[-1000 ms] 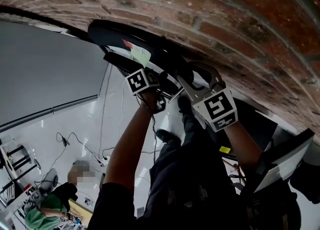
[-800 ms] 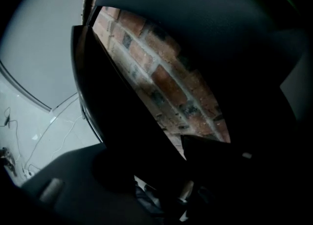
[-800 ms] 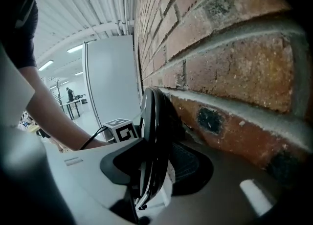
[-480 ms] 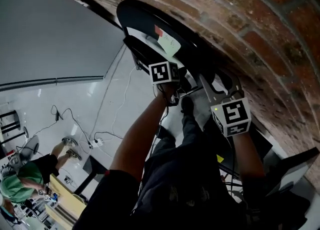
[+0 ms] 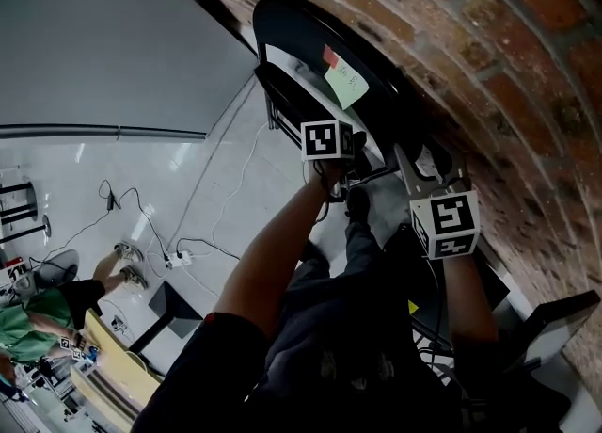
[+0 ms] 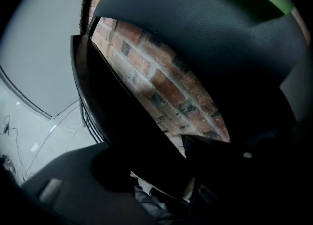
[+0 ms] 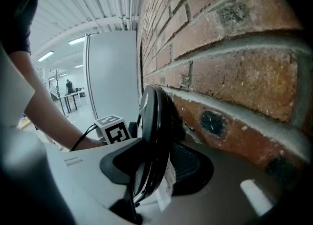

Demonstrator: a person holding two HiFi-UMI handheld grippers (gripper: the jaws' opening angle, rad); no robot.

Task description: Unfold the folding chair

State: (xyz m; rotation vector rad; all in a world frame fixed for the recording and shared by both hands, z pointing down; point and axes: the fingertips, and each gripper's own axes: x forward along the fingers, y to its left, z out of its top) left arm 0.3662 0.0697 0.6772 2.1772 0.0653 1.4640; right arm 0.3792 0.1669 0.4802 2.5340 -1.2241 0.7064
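The folded black chair [image 5: 310, 36] leans against the brick wall, a green and red sticker [image 5: 346, 81] on it. My left gripper [image 5: 350, 151] sits at its near edge. In the left gripper view the dark seat panel [image 6: 122, 121] runs between the jaws of the left gripper [image 6: 161, 170], below the padded backrest [image 6: 205, 28]. These jaws have just been closing and press on the panel. My right gripper [image 5: 431, 160] holds the chair further right. In the right gripper view the right gripper [image 7: 156, 170] is shut on the chair's black rim [image 7: 155, 121].
The brick wall [image 5: 489, 55] stands right behind the chair. Cables and a power strip [image 5: 179, 257] lie on the white floor. A person in green [image 5: 38, 318] sits at the lower left. Another dark flat object [image 5: 555, 318] leans at the lower right.
The head view has swung, so the chair and both grippers show further right in the picture. Both grippers keep their spots on the chair.
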